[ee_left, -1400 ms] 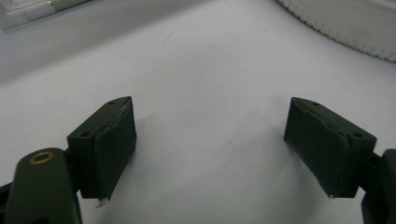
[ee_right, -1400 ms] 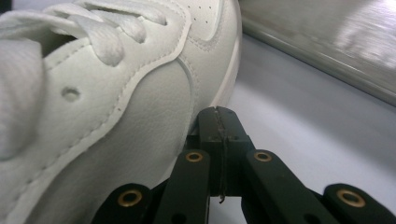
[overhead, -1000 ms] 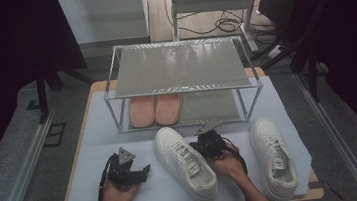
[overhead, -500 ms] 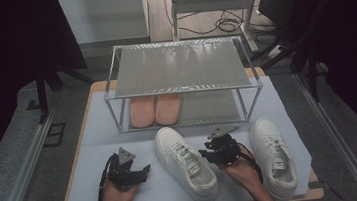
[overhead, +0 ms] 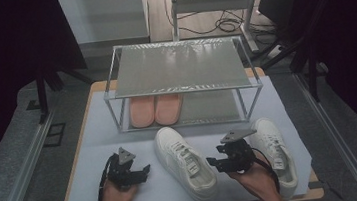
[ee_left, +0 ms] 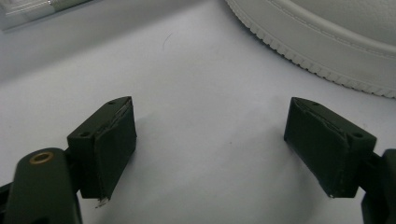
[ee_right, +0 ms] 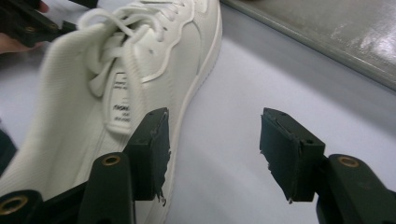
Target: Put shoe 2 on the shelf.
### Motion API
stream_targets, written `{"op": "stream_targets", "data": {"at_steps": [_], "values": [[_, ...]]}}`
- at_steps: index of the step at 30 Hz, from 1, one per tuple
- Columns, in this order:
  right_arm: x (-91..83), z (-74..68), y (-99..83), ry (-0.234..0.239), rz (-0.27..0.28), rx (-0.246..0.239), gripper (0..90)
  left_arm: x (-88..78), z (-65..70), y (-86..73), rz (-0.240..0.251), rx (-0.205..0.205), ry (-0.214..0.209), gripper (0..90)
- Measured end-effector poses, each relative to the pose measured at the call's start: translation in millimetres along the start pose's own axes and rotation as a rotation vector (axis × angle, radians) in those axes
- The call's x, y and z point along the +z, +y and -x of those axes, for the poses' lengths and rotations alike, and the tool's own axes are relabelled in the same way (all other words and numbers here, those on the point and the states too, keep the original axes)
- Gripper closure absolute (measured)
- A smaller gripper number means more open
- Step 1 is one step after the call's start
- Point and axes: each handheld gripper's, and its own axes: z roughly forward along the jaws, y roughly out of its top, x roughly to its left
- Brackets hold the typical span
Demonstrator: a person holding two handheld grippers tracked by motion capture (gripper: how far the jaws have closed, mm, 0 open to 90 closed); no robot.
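Right gripper view showed the right gripper (ee_right: 212,156) with jaws just opened, holding nothing, beside the left sneaker (overhead: 185,162) on the white mat (overhead: 94,134) before the rack (overhead: 179,80). The left gripper (ee_left: 210,149) stood wide open and empty. Risk judged: a jaw (the nearer one) could snag the loose laces (ee_right: 105,70) and drag the shoe askew.

left tongs (overhead: 143,172): stood on the mat (overhead: 90,140), left of the near shoe (overhead: 185,162).
right tongs (overhead: 214,163): sat between the near shoe and the far shoe (overhead: 275,153).
rack (overhead: 182,82): stood behind both tongs.
slippers (overhead: 156,110): lay on the rack's lower shelf, behind the left tongs.
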Motion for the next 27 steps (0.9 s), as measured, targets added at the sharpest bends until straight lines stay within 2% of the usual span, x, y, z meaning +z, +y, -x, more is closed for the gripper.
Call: {"op": "stream_targets", "data": {"at_steps": [4,5,6,9,10,12,14,16,22,23,24,27], "values": [[-10.0,-3.5,-2.3,0.016,-0.006,-0.002,40.1,0.0,0.0,0.0,0.0,0.0,0.0,16.9],[-11.6,-4.8,-2.5,0.019,-0.009,-0.005,40.3,0.0,0.0,0.0,0.0,0.0,0.0,16.9],[-13.9,-8.3,-2.2,0.041,-0.012,-0.009,41.5,0.0,0.0,0.0,0.0,0.0,0.001,16.9],[-13.7,-11.5,-1.4,0.052,-0.021,-0.017,43.2,0.0,0.0,0.0,0.0,0.001,0.001,16.9],[-10.2,-15.1,-0.4,0.059,-0.042,-0.029,45.9,0.0,0.0,0.0,0.0,0.0,0.0,16.9],[-8.2,-15.8,0.0,0.059,-0.052,-0.032,47.4,0.0,0.0,0.0,0.0,0.0,0.0,16.9],[1.0,-16.4,0.8,0.067,-0.096,-0.024,51.4,0.0,0.0,0.0,0.0,0.0,0.0,16.9],[7.3,-16.0,1.3,0.082,-0.116,-0.016,53.5,0.0,0.0,0.0,0.0,0.0,0.0,16.9],[23.9,-16.6,4.3,0.125,-0.159,-0.017,63.6,0.0,0.0,0.0,0.0,0.0,0.0,16.9],[23.9,-16.6,4.3,0.125,-0.159,-0.017,63.6,0.0,0.0,0.0,0.0,0.0,0.0,16.9],[27.0,-16.4,5.3,0.136,-0.164,-0.008,69.3,-0.1,0.0,0.0,0.0,0.001,0.0,16.9],[26.5,-15.5,5.8,0.139,-0.165,0.001,72.8,0.0,0.0,0.0,0.0,0.0,0.0,16.9]]}}
